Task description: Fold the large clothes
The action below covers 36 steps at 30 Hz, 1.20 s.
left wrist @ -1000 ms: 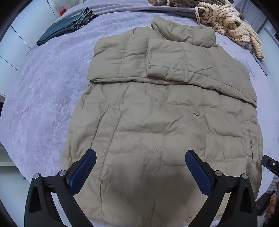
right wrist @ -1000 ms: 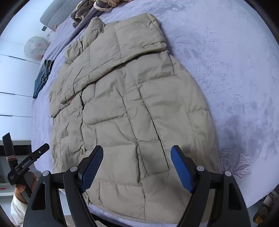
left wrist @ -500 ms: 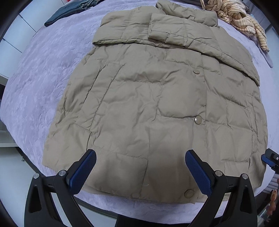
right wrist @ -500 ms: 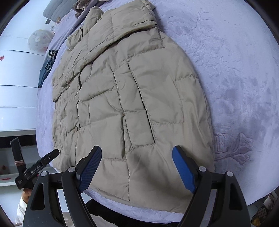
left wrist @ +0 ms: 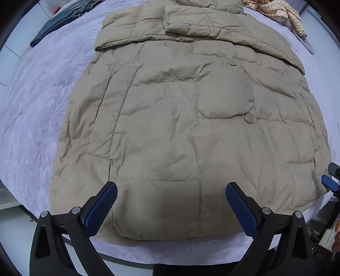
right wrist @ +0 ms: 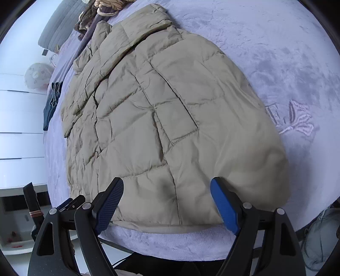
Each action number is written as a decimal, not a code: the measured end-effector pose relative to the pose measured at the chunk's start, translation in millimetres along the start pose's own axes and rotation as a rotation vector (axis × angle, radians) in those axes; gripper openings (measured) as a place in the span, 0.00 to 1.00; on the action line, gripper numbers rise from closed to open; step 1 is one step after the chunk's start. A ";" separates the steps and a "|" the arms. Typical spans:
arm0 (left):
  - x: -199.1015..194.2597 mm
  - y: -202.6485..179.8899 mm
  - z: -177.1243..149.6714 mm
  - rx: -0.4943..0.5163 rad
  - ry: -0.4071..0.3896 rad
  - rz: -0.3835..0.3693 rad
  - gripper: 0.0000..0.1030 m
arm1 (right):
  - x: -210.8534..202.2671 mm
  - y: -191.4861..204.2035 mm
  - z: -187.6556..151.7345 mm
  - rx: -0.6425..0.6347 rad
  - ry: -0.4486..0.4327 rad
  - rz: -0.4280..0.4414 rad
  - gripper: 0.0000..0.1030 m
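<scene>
Hovering apart (both empty) — each hand-held gripper (left wrist: 171, 191) (right wrist: 166, 187) over jacket (left wrist: 187, 127) hem.

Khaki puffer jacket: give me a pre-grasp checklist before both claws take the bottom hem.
1. Left claw open, empty: ok.
2. Right claw open, empty: ok.
3. Khaki puffer jacket spread flat on the purple bedspread: ok.
4. Sleeves folded across the chest: ok.
5. Bottom hem between the fingers of either claw: not ok.
6. Striped garment off the jacket: ok.
</scene>
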<state>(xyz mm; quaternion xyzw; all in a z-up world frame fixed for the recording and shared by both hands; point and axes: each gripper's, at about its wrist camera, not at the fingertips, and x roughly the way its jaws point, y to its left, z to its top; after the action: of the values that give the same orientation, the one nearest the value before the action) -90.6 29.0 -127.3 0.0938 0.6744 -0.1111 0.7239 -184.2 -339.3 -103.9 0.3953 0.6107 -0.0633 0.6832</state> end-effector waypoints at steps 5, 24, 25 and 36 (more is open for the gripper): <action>1.8 11.3 -8.3 0.021 -0.002 -0.013 0.99 | -5.3 -3.6 -18.3 0.055 -0.042 0.006 0.83; -17.9 117.2 -66.6 -0.166 0.011 -0.360 0.99 | -4.2 -70.3 -53.7 0.391 -0.053 0.147 0.84; -14.6 123.2 -71.4 -0.184 0.033 -0.398 0.99 | -1.2 -72.4 -52.6 0.418 -0.053 0.185 0.84; 20.3 136.1 -67.5 -0.405 0.038 -0.510 0.91 | 27.5 -59.0 -41.6 0.510 -0.044 0.378 0.84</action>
<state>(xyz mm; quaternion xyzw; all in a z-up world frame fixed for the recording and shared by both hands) -114.7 178.0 -154.3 -0.2221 0.6978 -0.1507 0.6641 -243.6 -342.8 -153.0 0.6588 0.4760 -0.0952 0.5748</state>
